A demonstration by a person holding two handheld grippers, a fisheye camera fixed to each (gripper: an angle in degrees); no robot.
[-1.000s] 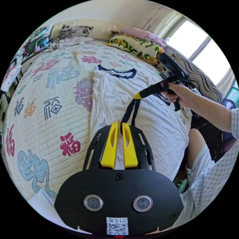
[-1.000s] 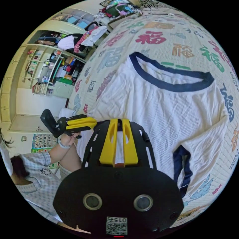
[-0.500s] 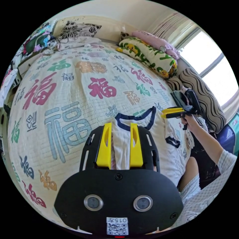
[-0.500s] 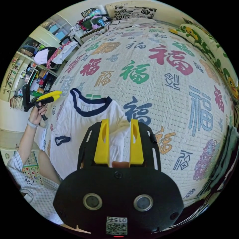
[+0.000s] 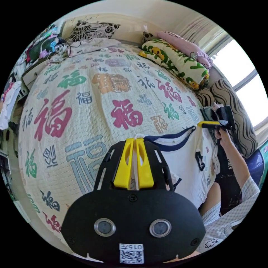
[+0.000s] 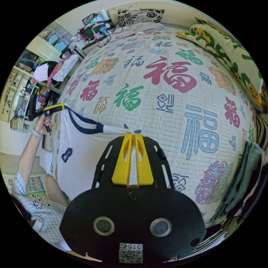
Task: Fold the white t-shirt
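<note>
A wide bed covered in a cream quilted bedspread (image 5: 92,92) printed with large red, green, blue and orange characters is serving as the folding surface, giving the garment a broad flat base. Along its far edge, a long white pillow with green lettering and yellow ducks (image 5: 178,62) and a black-and-white floral cushion (image 5: 93,28) are lying well apart from the work.

The white knitted t-shirt with navy blue collar and cuff trim (image 6: 81,156) is lying on the near part of the bed, its shoulder line being lifted and drawn taut between both tools, apparently so the cloth pulls straight before a fold. A navy-edged sleeve opening (image 6: 67,154) is resting flat on the shirt body.

The left hand-held gripper (image 5: 133,139), black-bodied with yellow jaws, is clamping white fabric at one end of the collar; its jaws are nearly together with cloth pinched between. In the right gripper view it is appearing at the far shoulder (image 6: 57,107), held by a hand (image 6: 44,122).

The right hand-held gripper (image 6: 132,135) is likewise clenching the shirt's other shoulder edge, jaws pressed on a thin strip of fabric. In the left gripper view it is reaching the collar's far end (image 5: 208,124).
</note>
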